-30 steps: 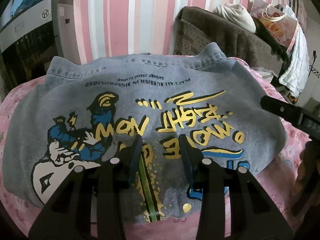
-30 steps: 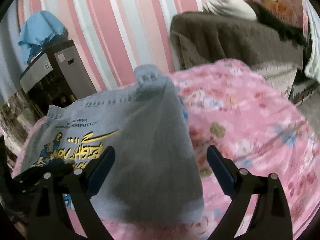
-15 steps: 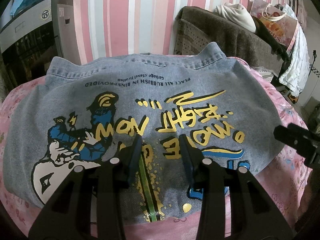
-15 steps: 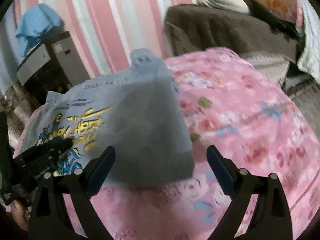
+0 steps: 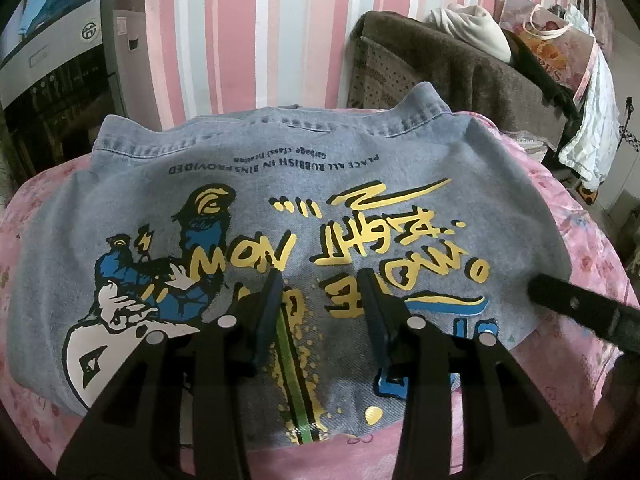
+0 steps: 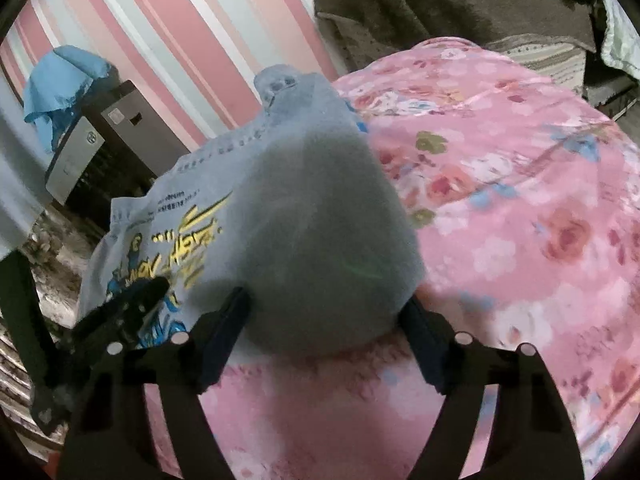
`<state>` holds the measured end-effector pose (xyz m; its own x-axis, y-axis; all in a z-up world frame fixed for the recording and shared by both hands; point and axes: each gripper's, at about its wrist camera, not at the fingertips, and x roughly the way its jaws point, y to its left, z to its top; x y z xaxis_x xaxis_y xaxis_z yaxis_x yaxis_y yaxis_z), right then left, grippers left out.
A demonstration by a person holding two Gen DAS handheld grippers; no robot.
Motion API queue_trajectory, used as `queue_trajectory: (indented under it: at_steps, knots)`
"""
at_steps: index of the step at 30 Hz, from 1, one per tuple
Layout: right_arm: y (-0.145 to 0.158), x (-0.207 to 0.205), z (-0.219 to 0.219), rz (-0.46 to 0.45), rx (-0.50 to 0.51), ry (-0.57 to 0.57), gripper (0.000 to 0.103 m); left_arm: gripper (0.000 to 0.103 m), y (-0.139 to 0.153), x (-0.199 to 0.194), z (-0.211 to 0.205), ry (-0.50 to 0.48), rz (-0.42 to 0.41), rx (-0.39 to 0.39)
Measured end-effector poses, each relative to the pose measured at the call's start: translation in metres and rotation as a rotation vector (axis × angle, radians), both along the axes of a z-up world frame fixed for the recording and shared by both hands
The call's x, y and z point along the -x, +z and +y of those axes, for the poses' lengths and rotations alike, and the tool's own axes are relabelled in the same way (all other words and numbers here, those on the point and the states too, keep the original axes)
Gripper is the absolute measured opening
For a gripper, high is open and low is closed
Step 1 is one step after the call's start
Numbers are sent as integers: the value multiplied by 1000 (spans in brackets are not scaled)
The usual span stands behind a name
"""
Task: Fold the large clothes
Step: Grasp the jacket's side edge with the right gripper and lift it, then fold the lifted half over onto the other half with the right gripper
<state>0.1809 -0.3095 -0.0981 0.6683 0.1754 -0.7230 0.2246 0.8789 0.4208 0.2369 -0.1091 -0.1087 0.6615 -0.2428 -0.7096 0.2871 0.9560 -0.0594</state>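
From the left wrist, the pale blue denim jacket with the yellow and blue cartoon print lay spread, print up, on the pink floral bedspread. The left gripper hovered over its hem, fingers spread and empty.

From the right wrist, the right gripper stood spread wide around the jacket's folded corner, not pinching it.

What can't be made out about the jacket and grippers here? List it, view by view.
- Left wrist: denim jacket near hem, hidden behind left gripper fingers.
- Left wrist: right gripper fingertip only; rest cut off by edge.
- Right wrist: jacket's near corner blurred; contact with right gripper unclear.
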Motion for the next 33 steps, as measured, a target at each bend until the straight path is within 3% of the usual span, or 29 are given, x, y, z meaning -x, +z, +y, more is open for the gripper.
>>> queue_trajectory:
  at_steps: [9,13,16,28,30,32,33]
  knots:
    - [-3,-37,12,-8,12,26,70,43,0,1,-2,-4,0,-9]
    - [-1,-38,10,-40,-16,36,45,43,0,1,-2,-2,5,0]
    - [7,-34,12,-89,-16,72,38,43,-1,1,-2,0,7,-1]
    - [65,-34,58,-188,148,175,30,44,3,-3,1,-40,23,-10]
    - [76,-34,74,-201,200,192,29,55,13,-2,14,-32,39,8]
    - [84,-36,86,-209,221,197,29,76,32,5,36,-11,-14,16]
    - [88,-37,94,-211,227,198,28,81,39,10,45,-7,-44,8]
